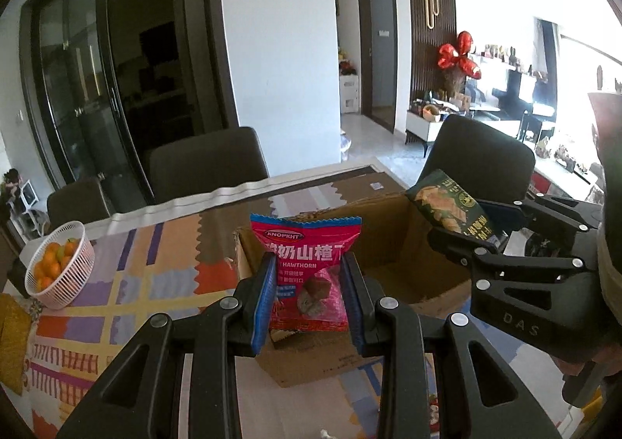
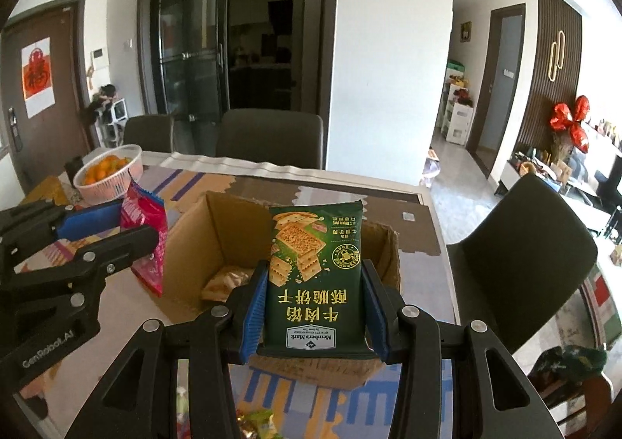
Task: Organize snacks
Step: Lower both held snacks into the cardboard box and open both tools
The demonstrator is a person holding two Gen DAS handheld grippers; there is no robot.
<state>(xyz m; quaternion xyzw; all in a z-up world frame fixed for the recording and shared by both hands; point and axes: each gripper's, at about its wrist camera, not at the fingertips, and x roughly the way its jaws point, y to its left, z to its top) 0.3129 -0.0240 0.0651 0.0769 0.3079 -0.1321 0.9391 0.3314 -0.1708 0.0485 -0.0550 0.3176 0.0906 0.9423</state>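
My left gripper (image 1: 309,275) is shut on a pink hawthorn snack packet (image 1: 307,264), held upright above the near edge of an open cardboard box (image 1: 388,240). My right gripper (image 2: 315,283) is shut on a green cracker packet (image 2: 317,275), upside down, over the same box (image 2: 229,229). In the left wrist view the right gripper (image 1: 466,229) holds the green packet (image 1: 451,209) over the box's right side. From the right wrist camera, the left gripper (image 2: 112,225) shows at the left with the pink packet (image 2: 145,240). A small golden snack pack (image 2: 223,281) lies inside the box.
A white basket of oranges (image 1: 58,264) stands on the colourful tablecloth (image 1: 128,283) at the left. Dark chairs (image 1: 208,163) line the table's far side, and another chair (image 2: 521,244) is at the right. Loose wrapped snacks (image 2: 256,423) lie at the table's near edge.
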